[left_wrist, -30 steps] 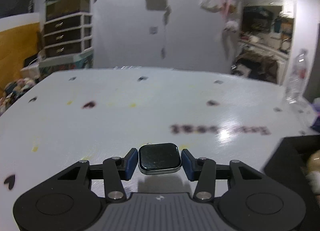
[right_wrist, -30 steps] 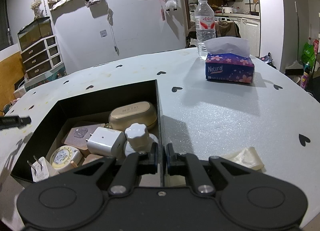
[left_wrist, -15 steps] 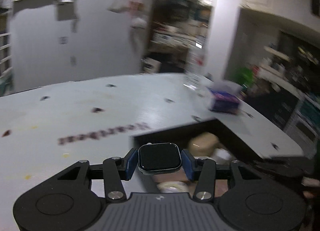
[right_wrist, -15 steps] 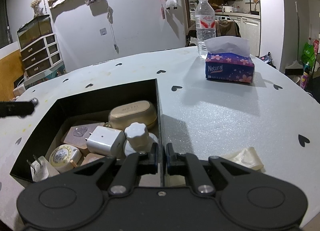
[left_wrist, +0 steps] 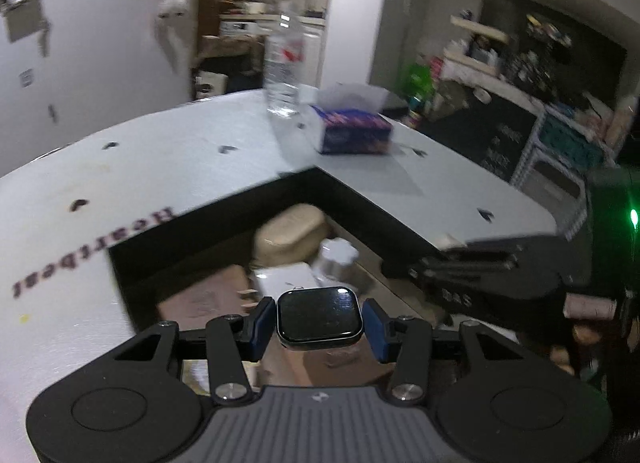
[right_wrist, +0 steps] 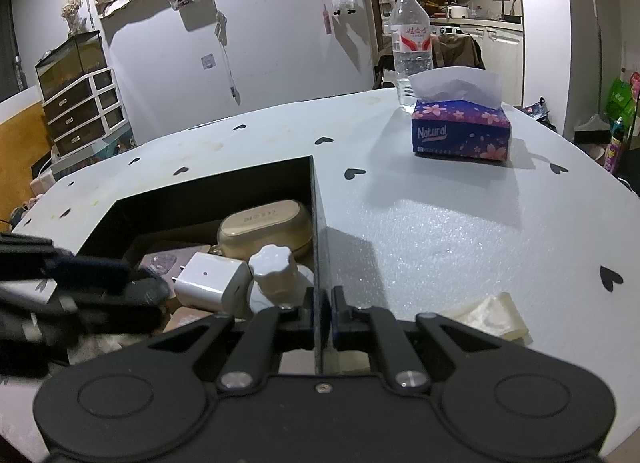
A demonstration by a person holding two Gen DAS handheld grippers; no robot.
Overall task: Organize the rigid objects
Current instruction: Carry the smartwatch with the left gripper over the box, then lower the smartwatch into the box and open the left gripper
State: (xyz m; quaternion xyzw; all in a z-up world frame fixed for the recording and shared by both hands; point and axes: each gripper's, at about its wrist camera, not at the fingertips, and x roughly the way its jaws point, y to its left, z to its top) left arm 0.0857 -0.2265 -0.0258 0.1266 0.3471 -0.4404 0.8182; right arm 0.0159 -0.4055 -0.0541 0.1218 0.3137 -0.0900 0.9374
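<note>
While we are holding the smartwatch body [left_wrist: 320, 317] between the blue pads [left_wrist: 262, 323] of our left gripper [left_wrist: 320, 323], we are hovering it over the open black box [right_wrist: 200, 195], above the things already lying inside. Our right gripper [right_wrist: 321, 313] is pinching the box's thin right wall with its jaws nearly together. Inside the box we are seeing a tan oval case [right_wrist: 266, 229] at the far right corner, a white knob-topped jar [right_wrist: 274, 269] just in front of it against the wall, and a white charger plug [right_wrist: 212, 281] beside the jar. Farther off on the heart-dotted table [right_wrist: 440, 231], a tissue pack [right_wrist: 462, 131] is sitting just in front of a water bottle [right_wrist: 410, 43].
</note>
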